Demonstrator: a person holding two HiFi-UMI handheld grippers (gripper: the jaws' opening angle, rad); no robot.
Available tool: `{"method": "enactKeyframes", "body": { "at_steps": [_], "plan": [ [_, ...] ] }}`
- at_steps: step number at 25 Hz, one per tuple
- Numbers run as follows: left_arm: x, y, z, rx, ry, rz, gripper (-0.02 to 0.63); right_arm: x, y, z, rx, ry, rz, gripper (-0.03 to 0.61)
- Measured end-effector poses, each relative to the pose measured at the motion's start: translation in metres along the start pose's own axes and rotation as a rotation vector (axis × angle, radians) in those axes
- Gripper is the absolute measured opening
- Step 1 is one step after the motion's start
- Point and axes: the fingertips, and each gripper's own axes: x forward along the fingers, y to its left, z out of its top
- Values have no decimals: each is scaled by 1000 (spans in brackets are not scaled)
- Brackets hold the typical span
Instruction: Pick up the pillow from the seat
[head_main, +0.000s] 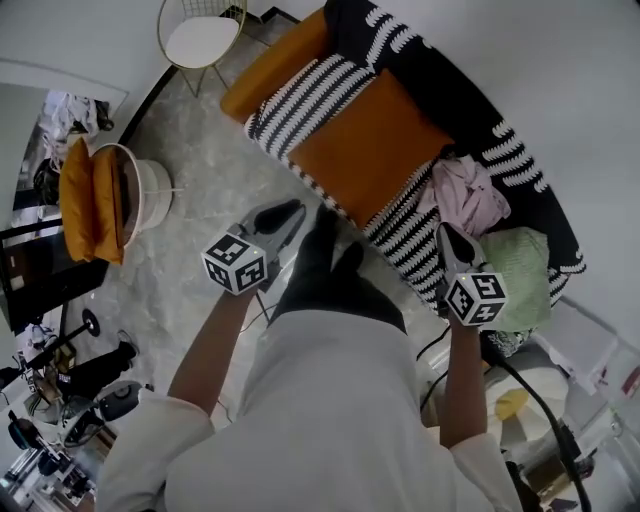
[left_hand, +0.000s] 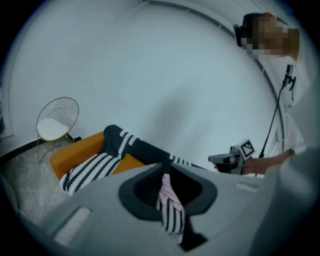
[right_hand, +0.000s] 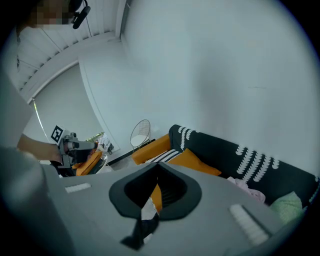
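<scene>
- Pillow (head_main: 365, 150) is not being touched yet. Closest in, the left gripper (head_main: 290, 210) is holding its jaws all but together, with only a thin slit between them and nothing in it.
- The right gripper (head_main: 447, 232) is keeping its jaws fully together and is also carrying nothing.
- Just ahead of the right jaws, a pink cloth (head_main: 465, 195) is lying crumpled on the seat, with a green cushion (head_main: 520, 265) off to their right.
- Ahead of and below both pairs of jaws, nearer the left pair, the orange pillow is lying flat on the sofa's striped throw (head_main: 300, 95). Its near edge is facing the grippers.
- It is looking soft, light and bulky (likely to sag and squash rather than slide). A pinch deep on the near edge or a corner seam, one gripper towards each end, is probably the surest hold. Both pairs of jaws would need to open first.
- Beyond the pillow, an orange bolster (head_main: 270, 65) is lying at the sofa's far end, and a wire chair (head_main: 200, 40) is standing farthest ahead of the left jaws.
</scene>
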Motion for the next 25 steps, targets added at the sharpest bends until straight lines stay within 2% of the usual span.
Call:
{"method": "enactKeyframes", "body": {
  "at_steps": [2,6,14,21,25],
  "plan": [
    [14,15,3,-12,10,-15,2,13,-9,7,18,-2,-18,5],
    [41,44,8,2,42,-39,2,40,-23,16,36,-4,-40,5],
    [102,109,-7,30,104,-46,2,112,-73,3,28,46,-67,7],
    [146,164,-37,59,165,-42,18,172,-120,-13,19,81,-135,68],
    [173,190,-58,106,218,-38,44,202,-150,-31,20,115,-144,91]
  ]
}}
